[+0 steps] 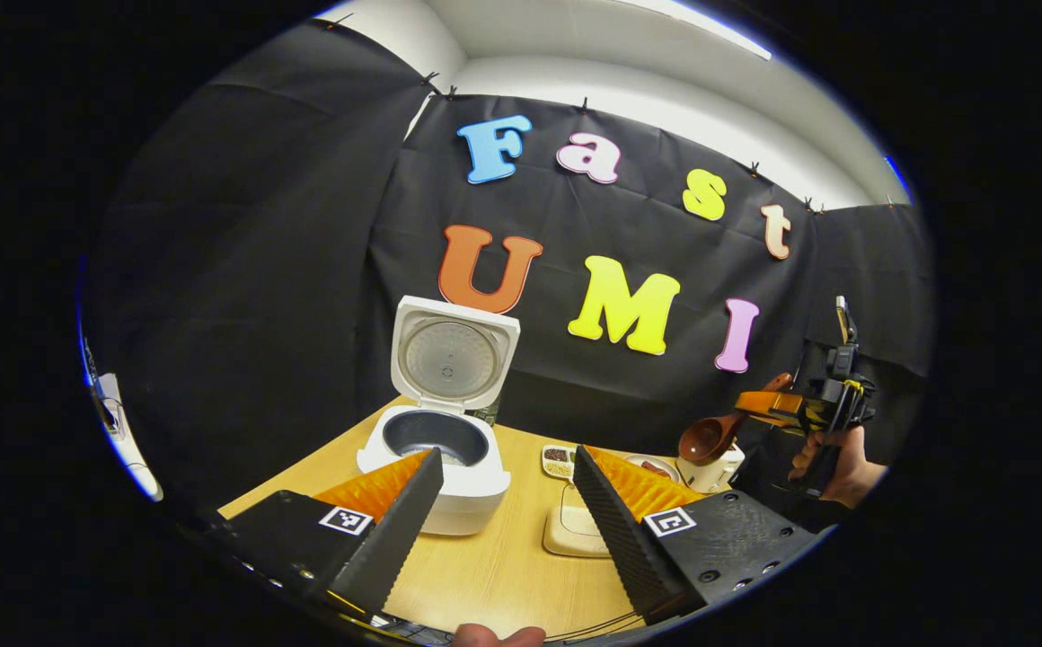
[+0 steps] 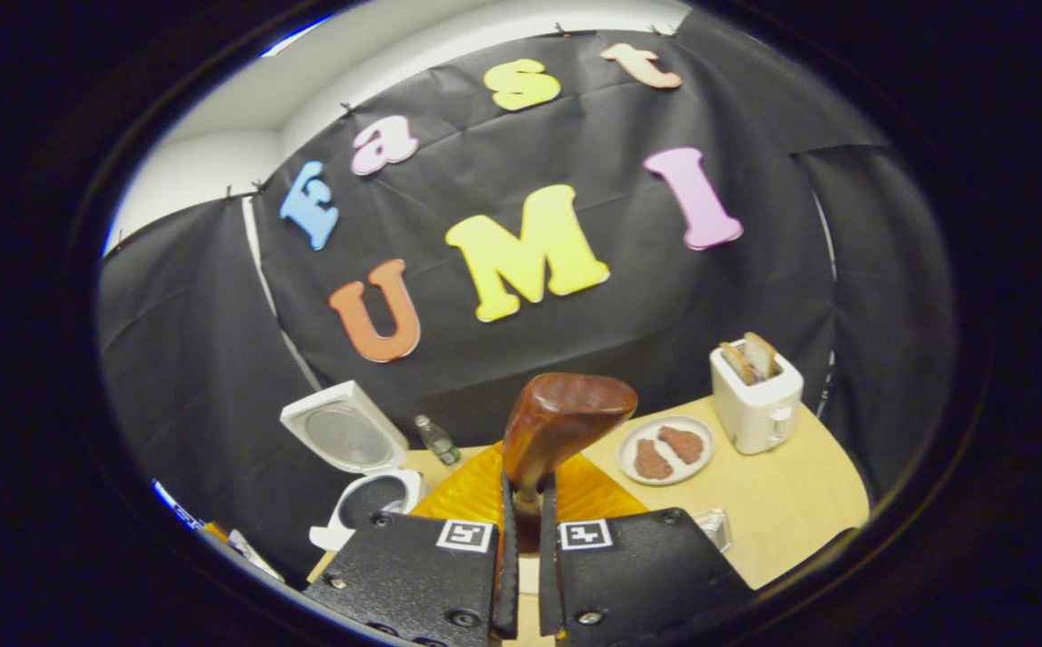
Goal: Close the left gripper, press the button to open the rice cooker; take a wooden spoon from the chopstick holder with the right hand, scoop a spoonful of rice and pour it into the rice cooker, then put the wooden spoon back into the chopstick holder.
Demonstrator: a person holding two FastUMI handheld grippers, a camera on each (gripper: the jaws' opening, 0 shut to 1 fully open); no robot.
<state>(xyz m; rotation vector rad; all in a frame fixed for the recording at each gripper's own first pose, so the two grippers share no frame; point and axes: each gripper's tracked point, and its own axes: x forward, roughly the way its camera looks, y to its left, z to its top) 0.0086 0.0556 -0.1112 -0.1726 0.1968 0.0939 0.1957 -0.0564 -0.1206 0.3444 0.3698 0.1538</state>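
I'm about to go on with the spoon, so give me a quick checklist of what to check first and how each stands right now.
1. Rice cooker lid open: ok.
2. Wooden spoon clamped in the right gripper: ok.
3. Left gripper open, off the cooker: ok.
4. Rice in the spoon's bowl: cannot tell.
5. Spoon clear of the toaster and plate: ok.

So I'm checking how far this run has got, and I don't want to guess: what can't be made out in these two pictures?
- Inside of the brown wooden spoon: left gripper view, bowl tilted and small; right gripper view shows its back.
- Contents of the open white rice cooker: left gripper view, orange left finger covers part of the pot.
- White chopstick holder: left gripper view, behind the right finger.
- Small divided dish: contents too small.
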